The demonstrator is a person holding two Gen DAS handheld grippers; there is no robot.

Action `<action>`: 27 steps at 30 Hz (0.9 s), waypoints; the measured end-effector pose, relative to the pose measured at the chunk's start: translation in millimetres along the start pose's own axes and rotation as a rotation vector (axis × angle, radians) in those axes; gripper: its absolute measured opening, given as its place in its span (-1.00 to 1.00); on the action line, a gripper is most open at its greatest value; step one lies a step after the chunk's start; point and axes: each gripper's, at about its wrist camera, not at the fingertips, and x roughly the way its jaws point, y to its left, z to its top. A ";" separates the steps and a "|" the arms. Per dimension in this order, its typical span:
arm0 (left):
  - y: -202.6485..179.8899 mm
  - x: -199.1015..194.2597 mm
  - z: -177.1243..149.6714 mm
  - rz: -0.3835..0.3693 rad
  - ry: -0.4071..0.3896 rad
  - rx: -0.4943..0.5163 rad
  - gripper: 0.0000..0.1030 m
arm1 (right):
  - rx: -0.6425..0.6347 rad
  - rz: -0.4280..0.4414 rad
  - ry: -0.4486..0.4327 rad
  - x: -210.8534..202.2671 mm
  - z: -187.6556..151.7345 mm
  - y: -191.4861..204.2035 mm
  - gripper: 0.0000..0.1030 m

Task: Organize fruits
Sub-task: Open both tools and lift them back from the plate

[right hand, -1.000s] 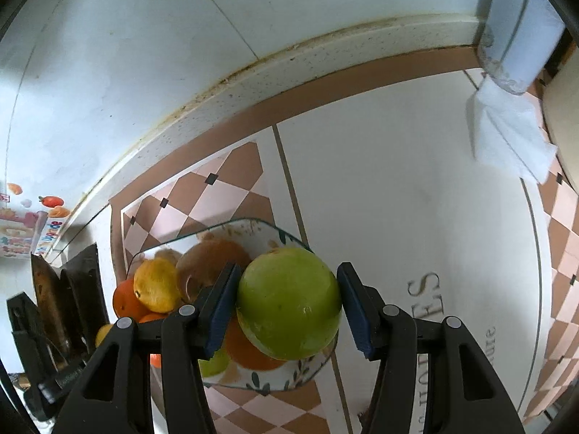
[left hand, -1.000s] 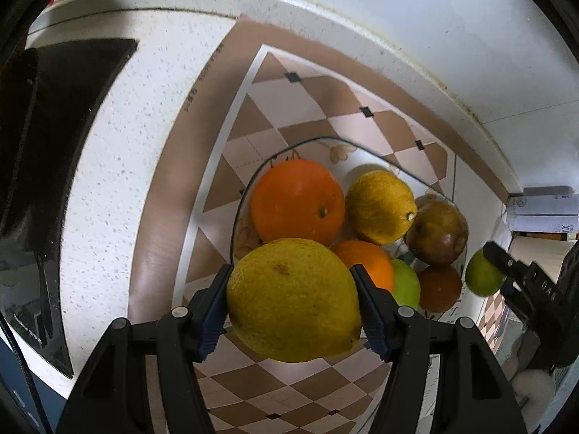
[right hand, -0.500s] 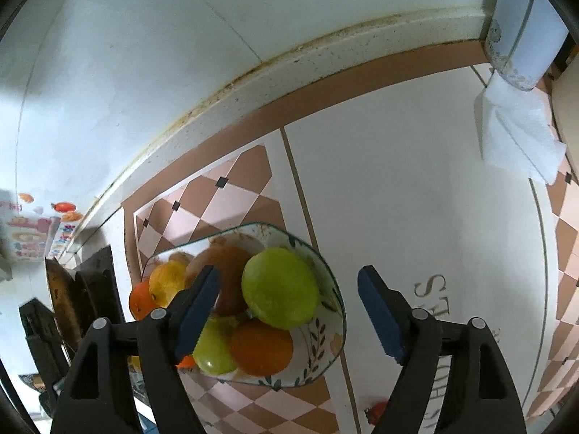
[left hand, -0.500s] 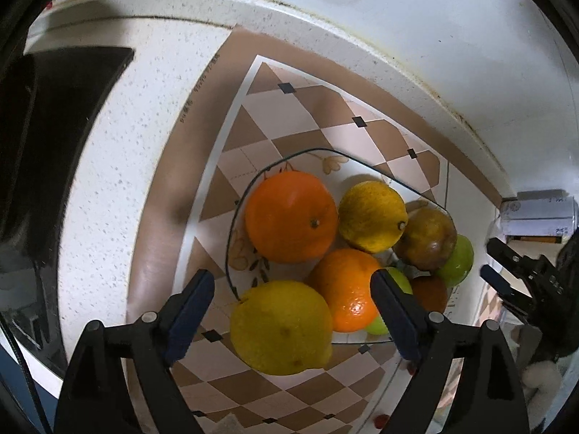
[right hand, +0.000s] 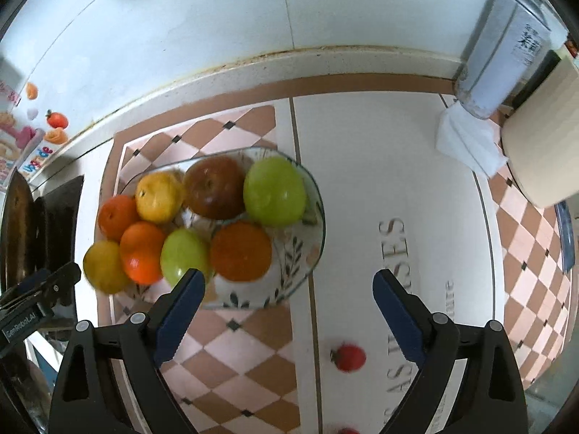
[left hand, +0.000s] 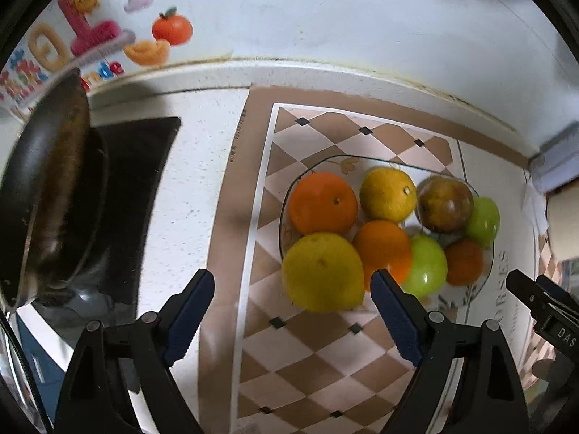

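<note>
A glass plate (left hand: 485, 282) with a leaf pattern holds several fruits on the checkered mat. A big yellow lemon (left hand: 322, 271) rests at its near left rim. Oranges (left hand: 322, 202), a smaller lemon (left hand: 389, 193), a brown apple (left hand: 445, 202) and green apples (left hand: 425, 266) fill it. In the right wrist view the plate (right hand: 307, 253) carries a green apple (right hand: 275, 190) at its far right. My left gripper (left hand: 293, 320) is open and empty, drawn back from the lemon. My right gripper (right hand: 289, 316) is open and empty, in front of the plate.
A black pan (left hand: 47, 195) sits on a dark stove at the left. A small red tomato (right hand: 349, 357) lies on the mat near my right gripper. A tissue pack (right hand: 466, 141), a white carton (right hand: 506, 43) and a cream container (right hand: 542, 144) stand at the right.
Both grippers opened and let go: the left released the big lemon at the plate's rim, the right released the green apple onto the plate. Both then pulled back.
</note>
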 end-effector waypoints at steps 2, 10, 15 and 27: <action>-3.8 -8.9 -9.3 0.010 -0.018 0.019 0.71 | -0.021 -0.018 -0.024 -12.7 -10.6 2.9 0.87; -13.7 -59.1 -43.0 -0.017 -0.103 0.053 0.71 | -0.062 -0.040 -0.130 -77.1 -43.8 8.3 0.87; -17.0 -95.2 -62.1 -0.033 -0.165 0.078 0.71 | -0.076 -0.040 -0.216 -126.1 -68.0 10.6 0.87; -19.5 -177.9 -110.5 -0.070 -0.291 0.113 0.71 | -0.110 -0.015 -0.355 -225.2 -126.1 19.0 0.87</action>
